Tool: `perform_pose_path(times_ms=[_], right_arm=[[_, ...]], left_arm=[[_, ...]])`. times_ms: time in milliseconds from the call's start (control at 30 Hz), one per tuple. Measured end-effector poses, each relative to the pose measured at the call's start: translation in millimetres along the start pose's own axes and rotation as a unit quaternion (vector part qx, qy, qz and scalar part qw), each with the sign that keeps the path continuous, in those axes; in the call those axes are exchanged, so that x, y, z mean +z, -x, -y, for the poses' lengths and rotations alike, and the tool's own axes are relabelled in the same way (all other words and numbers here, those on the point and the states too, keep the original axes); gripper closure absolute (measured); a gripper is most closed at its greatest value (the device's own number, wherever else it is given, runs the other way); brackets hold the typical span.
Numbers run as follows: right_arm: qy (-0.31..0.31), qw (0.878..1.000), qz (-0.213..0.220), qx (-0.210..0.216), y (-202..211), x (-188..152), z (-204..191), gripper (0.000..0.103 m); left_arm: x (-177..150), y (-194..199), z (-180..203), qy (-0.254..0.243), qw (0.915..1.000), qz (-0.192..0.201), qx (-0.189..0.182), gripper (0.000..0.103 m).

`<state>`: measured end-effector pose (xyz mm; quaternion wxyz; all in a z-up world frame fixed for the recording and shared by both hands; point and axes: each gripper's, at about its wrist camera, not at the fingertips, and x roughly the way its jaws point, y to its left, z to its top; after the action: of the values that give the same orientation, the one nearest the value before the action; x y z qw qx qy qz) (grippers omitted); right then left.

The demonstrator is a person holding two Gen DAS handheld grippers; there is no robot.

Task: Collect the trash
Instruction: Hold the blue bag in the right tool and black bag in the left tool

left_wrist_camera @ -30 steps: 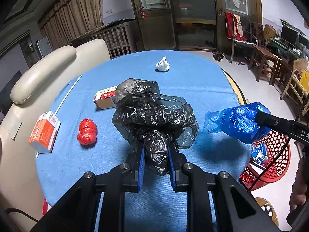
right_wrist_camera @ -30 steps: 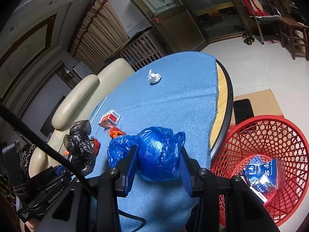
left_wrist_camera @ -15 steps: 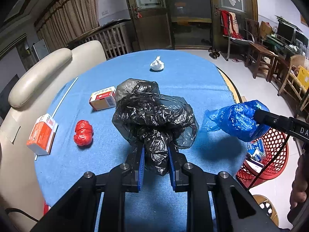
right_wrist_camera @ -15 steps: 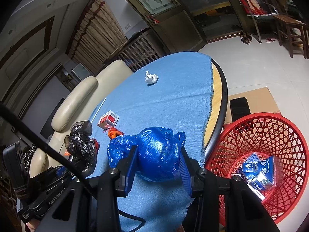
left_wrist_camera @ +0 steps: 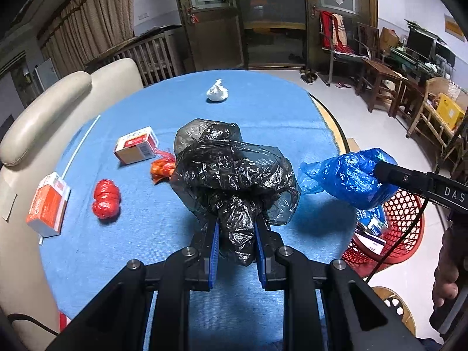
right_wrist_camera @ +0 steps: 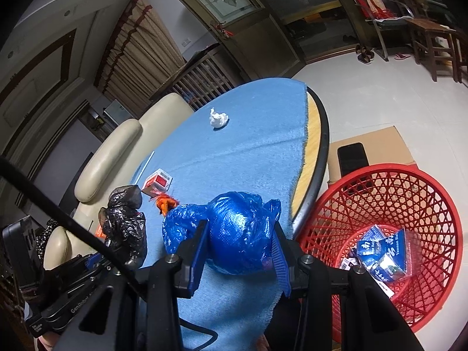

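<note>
My left gripper (left_wrist_camera: 236, 231) is shut on the neck of a crumpled black plastic bag (left_wrist_camera: 234, 172), held above the blue tablecloth (left_wrist_camera: 263, 122). My right gripper (right_wrist_camera: 238, 242) is shut on a bunched blue plastic bag (right_wrist_camera: 234, 228), near the table's right edge; the same blue plastic bag (left_wrist_camera: 348, 181) shows in the left wrist view. A red mesh basket (right_wrist_camera: 392, 204) stands on the floor just right of the table, with several blue packets (right_wrist_camera: 383, 251) inside. On the cloth lie a red wad (left_wrist_camera: 106, 199), an orange wad (left_wrist_camera: 162, 168), a white wad (left_wrist_camera: 216, 93) and two small cartons (left_wrist_camera: 136, 149).
A cream sofa (left_wrist_camera: 44, 108) runs along the table's left side. A flat cardboard sheet (right_wrist_camera: 377, 149) with a black phone (right_wrist_camera: 352, 156) lies behind the basket. Wooden chairs (left_wrist_camera: 377, 84) stand far right. A thin white straw (left_wrist_camera: 80, 143) lies near the cloth's left edge.
The left view has shifted slightly, uncovering the orange wad beside the black bag. The right gripper with the blue bag has edged toward the basket. Both grips stay the same.
</note>
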<state>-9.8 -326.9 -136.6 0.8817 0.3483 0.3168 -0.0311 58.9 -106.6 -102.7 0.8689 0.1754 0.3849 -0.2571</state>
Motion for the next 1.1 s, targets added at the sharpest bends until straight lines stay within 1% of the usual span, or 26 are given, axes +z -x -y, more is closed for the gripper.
perform_pose_path(times_ms=[233,533,1100], right_arm=[[-0.01,1.0,-0.007,-0.002,-1,-4,7,0.06],[-0.015,1.0,-0.017,-0.004,-6,-10,12,0.059],[-0.017,1.0,-0.023,-0.003,-9,-13,13,0.059]], left_arm=[[-6,-5,8,-0.007,0.9996,-0.017,-0.022,0.08],[-11,-6,15,-0.008,0.9991,-0.027,-0.032,0.08],[-11,-11,14,-0.004,0.9988,-0.036,-0.033,0.08]])
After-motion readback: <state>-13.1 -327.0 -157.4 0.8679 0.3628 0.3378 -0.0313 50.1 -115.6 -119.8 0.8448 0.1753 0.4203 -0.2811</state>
